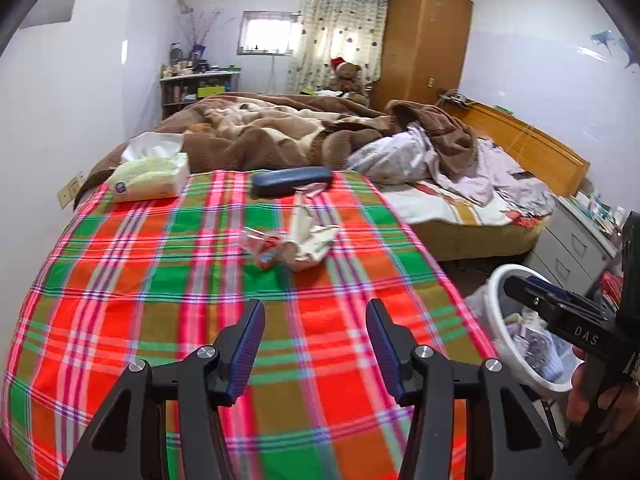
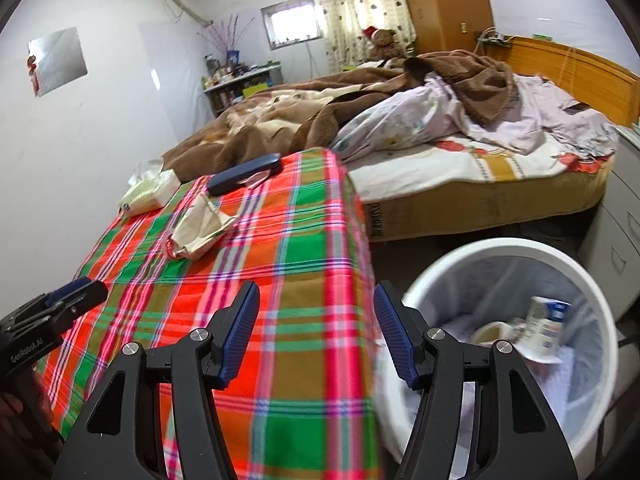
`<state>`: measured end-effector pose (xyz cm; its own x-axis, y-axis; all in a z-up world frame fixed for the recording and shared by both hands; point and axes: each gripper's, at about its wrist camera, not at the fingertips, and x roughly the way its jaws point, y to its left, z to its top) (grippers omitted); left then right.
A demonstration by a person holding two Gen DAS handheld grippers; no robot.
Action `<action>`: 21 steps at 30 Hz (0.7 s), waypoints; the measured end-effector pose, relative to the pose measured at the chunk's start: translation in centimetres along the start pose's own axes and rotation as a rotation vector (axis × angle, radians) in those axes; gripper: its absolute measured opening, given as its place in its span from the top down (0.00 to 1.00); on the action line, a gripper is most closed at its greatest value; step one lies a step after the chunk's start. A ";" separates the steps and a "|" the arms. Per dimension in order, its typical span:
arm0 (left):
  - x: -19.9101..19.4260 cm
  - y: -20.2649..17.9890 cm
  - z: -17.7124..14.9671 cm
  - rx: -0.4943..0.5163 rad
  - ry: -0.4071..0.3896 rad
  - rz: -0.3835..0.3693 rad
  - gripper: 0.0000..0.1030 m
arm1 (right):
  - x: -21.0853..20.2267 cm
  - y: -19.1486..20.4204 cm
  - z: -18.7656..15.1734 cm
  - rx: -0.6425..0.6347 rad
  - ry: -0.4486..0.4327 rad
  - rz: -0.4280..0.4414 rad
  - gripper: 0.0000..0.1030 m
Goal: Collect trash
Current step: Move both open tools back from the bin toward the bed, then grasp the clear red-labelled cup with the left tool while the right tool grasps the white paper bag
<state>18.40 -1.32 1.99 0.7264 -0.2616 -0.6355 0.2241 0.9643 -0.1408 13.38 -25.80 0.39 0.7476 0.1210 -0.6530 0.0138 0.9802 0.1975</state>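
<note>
Crumpled wrappers (image 1: 298, 242) lie in a small heap on the plaid-covered table (image 1: 160, 288); they also show in the right wrist view (image 2: 200, 232). My left gripper (image 1: 315, 336) is open and empty, low over the table, short of the wrappers. My right gripper (image 2: 316, 324) is open and empty over the table's right edge, beside the white trash bin (image 2: 600, 320), which holds a cup and paper. The bin also shows in the left wrist view (image 1: 496, 280), with the right gripper (image 1: 516, 286) above it.
A tissue pack (image 1: 150, 180) and a dark blue case (image 1: 292, 182) lie at the table's far end. Behind is a bed (image 1: 460, 204) with a brown blanket (image 1: 272, 128). Grey drawers (image 2: 624, 236) stand right of the bin.
</note>
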 end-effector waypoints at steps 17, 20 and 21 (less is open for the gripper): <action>7.1 4.9 2.6 0.014 0.085 0.042 0.49 | 8.5 4.9 2.5 -0.007 0.129 0.138 0.42; 8.4 5.4 3.1 0.022 0.103 0.051 0.49 | 9.8 5.4 3.0 0.010 0.148 0.175 0.43; 8.9 5.6 3.3 0.029 0.109 0.056 0.49 | 10.3 5.5 3.2 0.019 0.156 0.180 0.45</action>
<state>28.25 1.60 -1.96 0.6638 -0.2002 -0.7206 0.2054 0.9753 -0.0818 23.25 -19.63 -2.92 0.6272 0.3178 -0.7111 -0.0969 0.9377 0.3336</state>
